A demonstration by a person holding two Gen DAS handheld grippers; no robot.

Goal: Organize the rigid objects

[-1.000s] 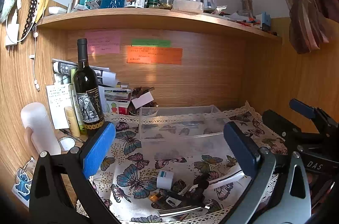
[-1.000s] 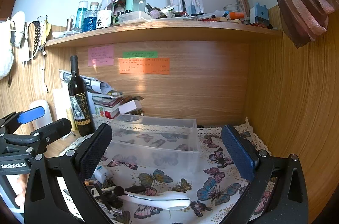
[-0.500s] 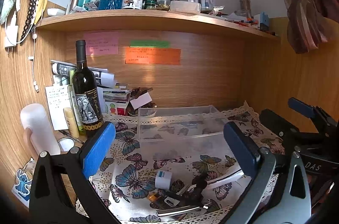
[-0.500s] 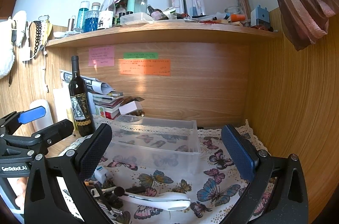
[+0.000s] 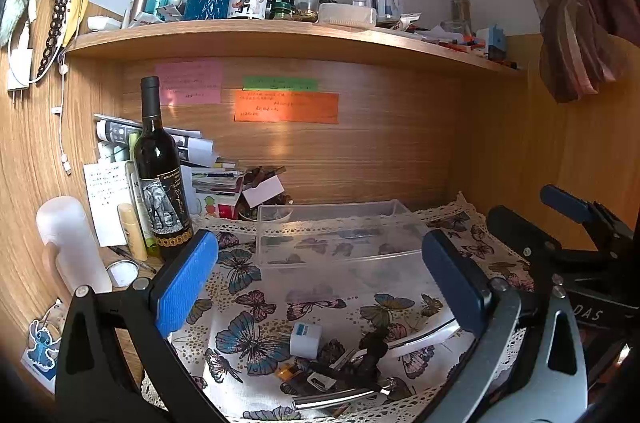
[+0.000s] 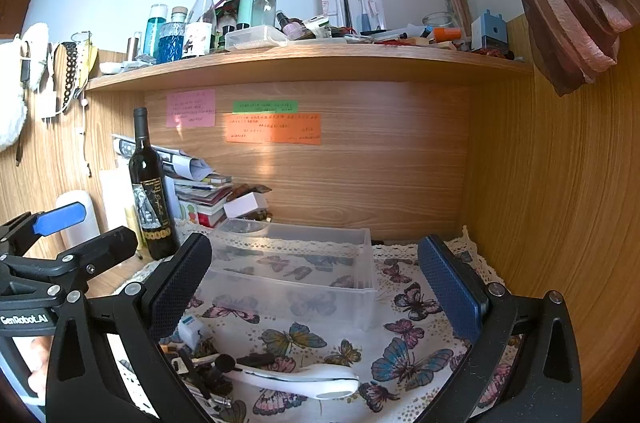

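Left wrist view: my left gripper [image 5: 320,279] is spread wide with nothing between its blue pads [image 5: 185,282]. I take the clear plastic box [image 5: 340,235] as my landmark; it sits on the butterfly cloth [image 5: 256,303] against the wooden back wall. Nearer to me than the box lies the pile of small rigid things: a white cube charger [image 5: 305,340], a black hair clip [image 5: 372,343], a white-handled tool [image 5: 424,337] and a shiny metal piece [image 5: 340,396], all crowded together and touching. Left of the box stands the wine bottle [image 5: 160,179], with a white bottle [image 5: 72,243] further left. My right gripper [image 5: 560,223] shows to the right of the box

Right wrist view: my right gripper [image 6: 316,293] is also wide apart and holds nothing. The box [image 6: 296,271] lies straight ahead between its fingers. In front of the box, closer to me, the white-handled tool [image 6: 304,377] lies flat on the cloth [image 6: 408,359], the charger [image 6: 191,329] near my left pad. The wine bottle [image 6: 150,199] stands left of the box, and my left gripper [image 6: 60,243] reaches in beyond it
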